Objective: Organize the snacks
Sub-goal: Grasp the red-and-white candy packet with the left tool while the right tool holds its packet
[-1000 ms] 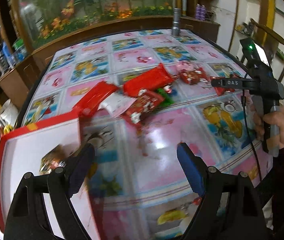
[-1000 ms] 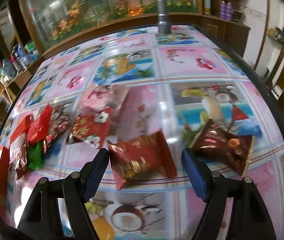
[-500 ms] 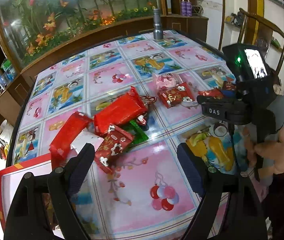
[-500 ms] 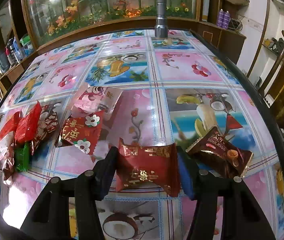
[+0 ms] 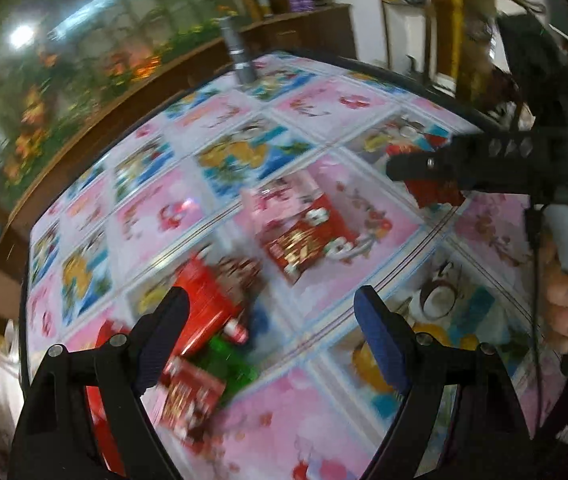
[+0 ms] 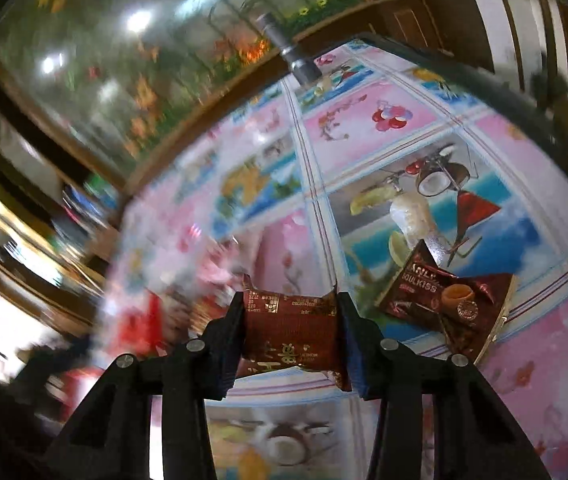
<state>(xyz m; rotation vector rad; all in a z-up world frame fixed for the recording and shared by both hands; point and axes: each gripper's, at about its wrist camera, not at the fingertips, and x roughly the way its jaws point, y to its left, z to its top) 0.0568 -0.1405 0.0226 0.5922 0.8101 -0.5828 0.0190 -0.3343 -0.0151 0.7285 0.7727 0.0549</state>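
Home dining room: aquarium (image 5: 83,40), picture-tiled table (image 5: 324,120)

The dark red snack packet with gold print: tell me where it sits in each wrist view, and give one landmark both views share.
Left wrist view: dark red snack packet at upper right, partly hidden under the black bar of the right tool.
Right wrist view: bottom centre, between the closing fingers of the right tool, pads touching both ends.
Shared landmark: the grey metal cylinder at the table's far edge.
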